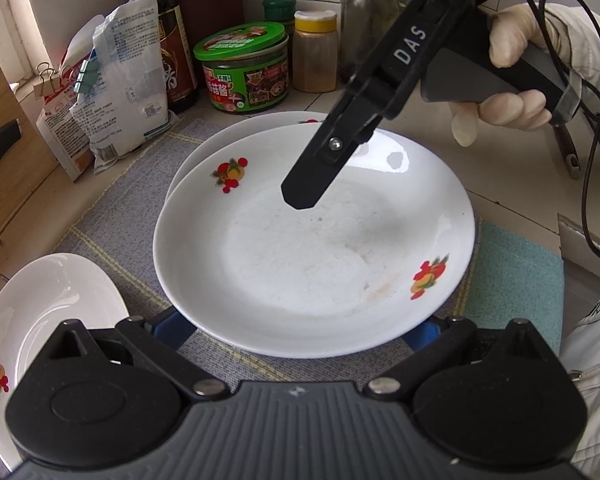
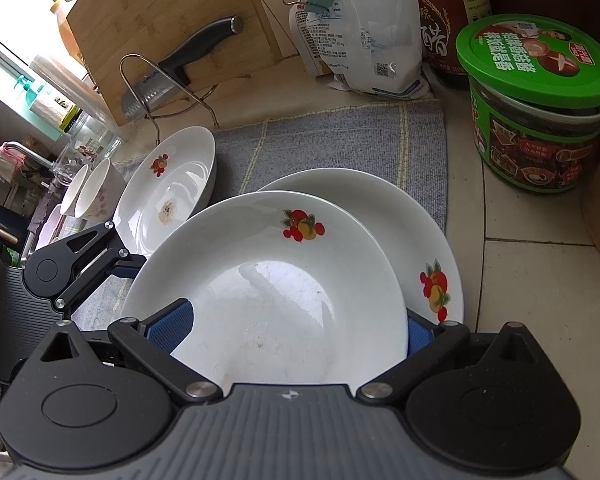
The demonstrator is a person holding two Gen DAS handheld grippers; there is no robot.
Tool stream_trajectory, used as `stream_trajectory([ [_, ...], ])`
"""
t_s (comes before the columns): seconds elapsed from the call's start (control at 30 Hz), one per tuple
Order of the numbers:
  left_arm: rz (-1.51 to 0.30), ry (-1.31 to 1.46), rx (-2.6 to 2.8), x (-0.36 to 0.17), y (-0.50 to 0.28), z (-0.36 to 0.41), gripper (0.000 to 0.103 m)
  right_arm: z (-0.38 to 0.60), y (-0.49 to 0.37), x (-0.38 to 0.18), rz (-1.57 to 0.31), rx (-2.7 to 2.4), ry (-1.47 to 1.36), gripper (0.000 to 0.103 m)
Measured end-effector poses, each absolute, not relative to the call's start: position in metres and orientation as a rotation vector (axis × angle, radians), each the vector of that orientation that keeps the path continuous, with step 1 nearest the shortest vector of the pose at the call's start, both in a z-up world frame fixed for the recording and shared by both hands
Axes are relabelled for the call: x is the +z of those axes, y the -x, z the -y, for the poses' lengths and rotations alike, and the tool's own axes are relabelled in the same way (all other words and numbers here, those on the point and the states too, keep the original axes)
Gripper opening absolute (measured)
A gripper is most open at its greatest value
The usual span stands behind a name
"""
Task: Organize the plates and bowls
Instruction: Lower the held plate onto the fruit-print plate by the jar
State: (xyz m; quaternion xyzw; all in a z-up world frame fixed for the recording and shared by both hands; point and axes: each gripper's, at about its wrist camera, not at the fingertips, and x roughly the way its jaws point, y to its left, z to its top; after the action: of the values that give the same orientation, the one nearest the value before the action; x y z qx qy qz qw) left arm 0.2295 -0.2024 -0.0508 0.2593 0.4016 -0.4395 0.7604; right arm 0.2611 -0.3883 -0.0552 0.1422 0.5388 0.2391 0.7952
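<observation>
A white plate with fruit prints [image 1: 316,248] lies on top of a second like plate [image 1: 208,148] on a grey mat; both show in the right wrist view, the top plate [image 2: 276,288] and the lower one [image 2: 420,240]. My left gripper [image 1: 300,334] is open, its blue pads on either side of the top plate's near rim. My right gripper [image 2: 296,332] is open, its pads [image 2: 172,324] astride the top plate's rim; one finger [image 1: 320,164] hangs over the plate. A third plate [image 1: 40,320] lies at the left, also in the right wrist view [image 2: 168,188]. Bowls [image 2: 92,188] stand beyond it.
A grey woven mat [image 1: 120,220] and a teal cloth [image 1: 516,272] cover the counter. Behind stand a green-lidded jar [image 1: 244,72], a spice jar [image 1: 314,52], a dark sauce bottle [image 1: 168,40] and clipped bags [image 1: 112,92]. A cutting board with a knife [image 2: 172,60] leans at the left.
</observation>
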Motion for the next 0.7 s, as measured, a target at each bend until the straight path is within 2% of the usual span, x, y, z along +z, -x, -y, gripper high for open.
stream_trajectory([
  [0.7,-0.858,-0.594,-0.954,-0.051,-0.231,0.205,0.101,0.399,-0.250,-0.047,-1.161,0.481,-0.314,0.103],
])
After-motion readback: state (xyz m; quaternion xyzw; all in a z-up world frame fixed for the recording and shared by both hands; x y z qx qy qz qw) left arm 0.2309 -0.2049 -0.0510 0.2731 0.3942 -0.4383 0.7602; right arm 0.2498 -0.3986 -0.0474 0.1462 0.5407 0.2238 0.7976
